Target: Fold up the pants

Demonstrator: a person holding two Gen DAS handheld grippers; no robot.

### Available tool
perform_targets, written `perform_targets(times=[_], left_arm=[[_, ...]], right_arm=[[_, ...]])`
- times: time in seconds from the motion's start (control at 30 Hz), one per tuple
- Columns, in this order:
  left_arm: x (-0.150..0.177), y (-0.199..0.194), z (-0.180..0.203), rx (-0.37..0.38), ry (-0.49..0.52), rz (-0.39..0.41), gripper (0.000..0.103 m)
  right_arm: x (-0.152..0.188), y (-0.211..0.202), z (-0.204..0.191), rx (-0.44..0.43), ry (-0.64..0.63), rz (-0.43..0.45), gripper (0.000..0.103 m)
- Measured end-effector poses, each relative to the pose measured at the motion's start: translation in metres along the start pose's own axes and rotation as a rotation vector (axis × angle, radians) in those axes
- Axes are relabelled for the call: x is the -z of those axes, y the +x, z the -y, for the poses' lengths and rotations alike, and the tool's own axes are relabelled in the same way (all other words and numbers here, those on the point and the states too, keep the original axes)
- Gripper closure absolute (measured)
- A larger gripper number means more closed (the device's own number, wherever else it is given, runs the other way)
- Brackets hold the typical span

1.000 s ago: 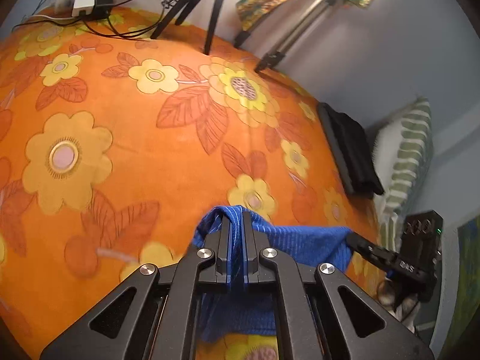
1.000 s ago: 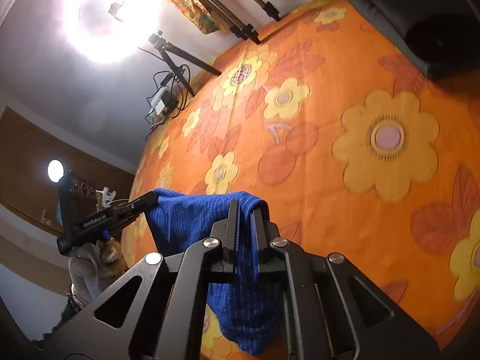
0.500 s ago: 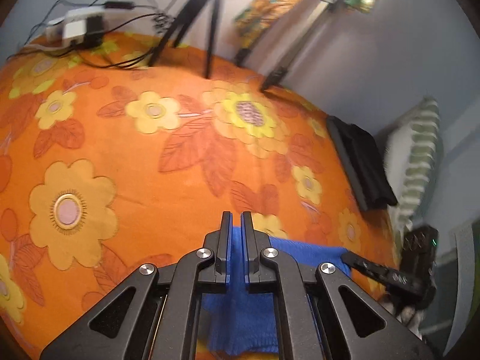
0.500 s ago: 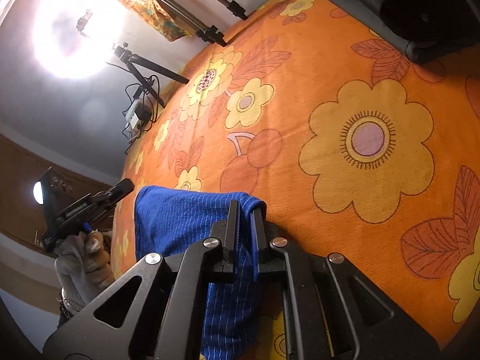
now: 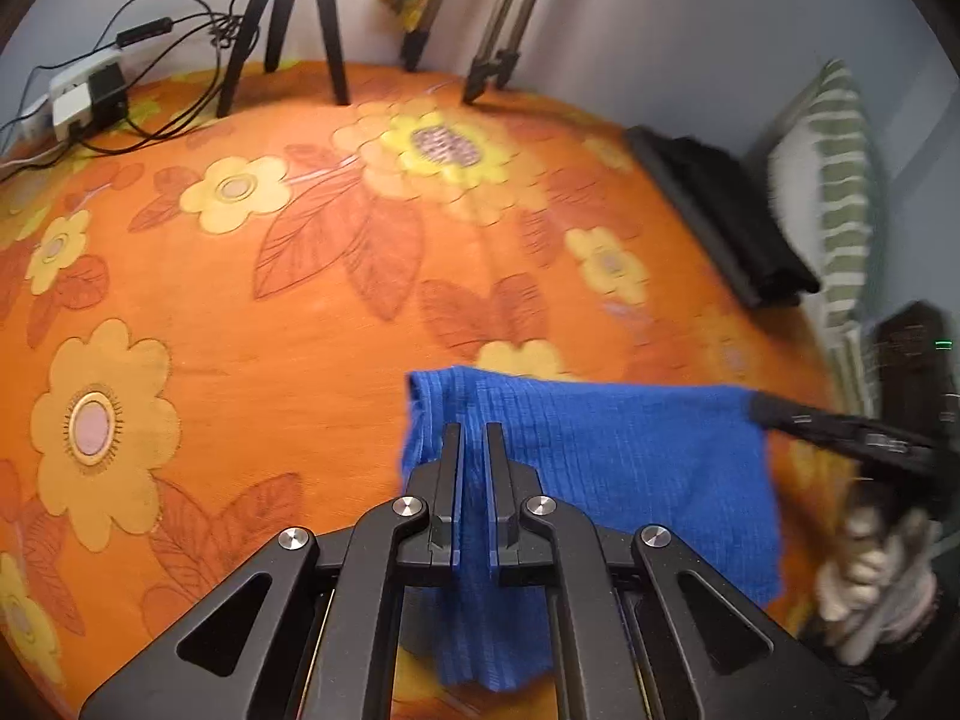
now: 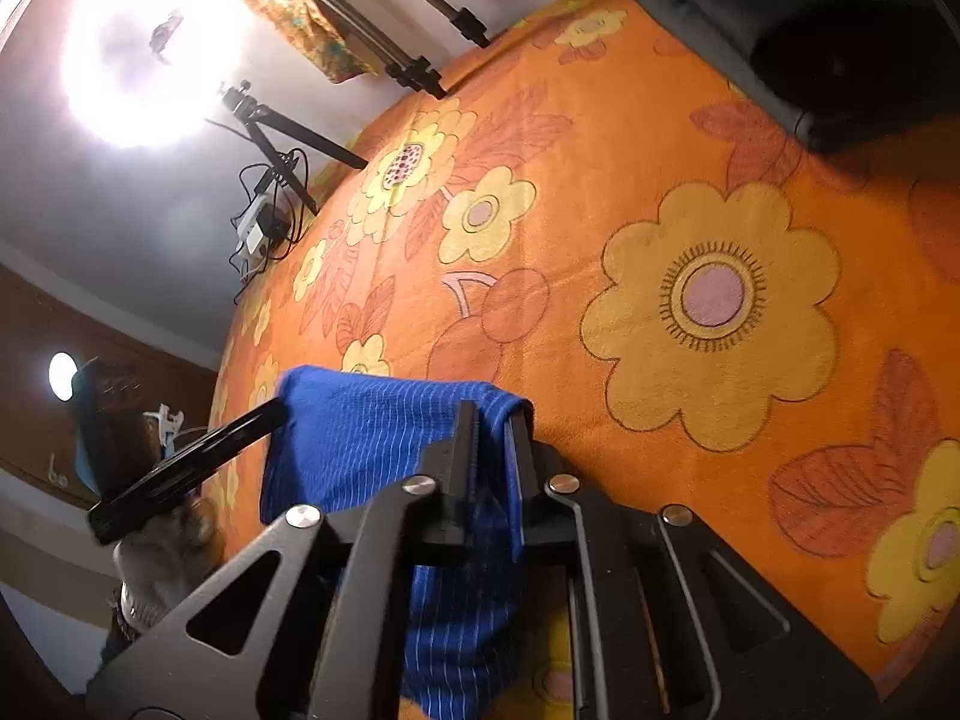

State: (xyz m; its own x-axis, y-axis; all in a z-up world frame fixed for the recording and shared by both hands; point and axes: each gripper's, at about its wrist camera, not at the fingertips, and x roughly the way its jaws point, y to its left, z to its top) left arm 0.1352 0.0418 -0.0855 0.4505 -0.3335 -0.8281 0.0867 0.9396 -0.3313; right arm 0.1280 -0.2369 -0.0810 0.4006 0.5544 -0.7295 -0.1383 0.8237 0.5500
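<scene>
pants [image 5: 606, 468] in blue hang taut above the orange floral bed [image 5: 252, 324], one top corner pinched by each hand-held gripper, left [image 5: 473, 438] and right [image 6: 493, 420]; lowering both evenly should keep the fold square

The blue pants [image 5: 600, 480] run out of sight beneath the left gripper [image 5: 474, 438]; the gloved hand [image 5: 870, 576] is blurred.

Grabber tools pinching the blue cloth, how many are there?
2. The left black two-finger tool is shut on one top corner of the blue ribbed pants; the right black two-finger tool is shut on the other corner. Between them the cloth hangs over the orange flowered blanket.
</scene>
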Motion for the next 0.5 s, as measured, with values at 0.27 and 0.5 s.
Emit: perform_targets(times=[0.27,0.5], left_arm=[[0.0,0.001,0.002,-0.091,0.049,0.024,0.099],[0.011,-0.027,0.014,-0.076,0.13,0.088,0.097]], right_arm=[[0.012,-0.008,-0.021,0.093,-0.176,0.005,0.049],[0.015,-0.007,-0.015,0.106,-0.167,0.018,0.049]])
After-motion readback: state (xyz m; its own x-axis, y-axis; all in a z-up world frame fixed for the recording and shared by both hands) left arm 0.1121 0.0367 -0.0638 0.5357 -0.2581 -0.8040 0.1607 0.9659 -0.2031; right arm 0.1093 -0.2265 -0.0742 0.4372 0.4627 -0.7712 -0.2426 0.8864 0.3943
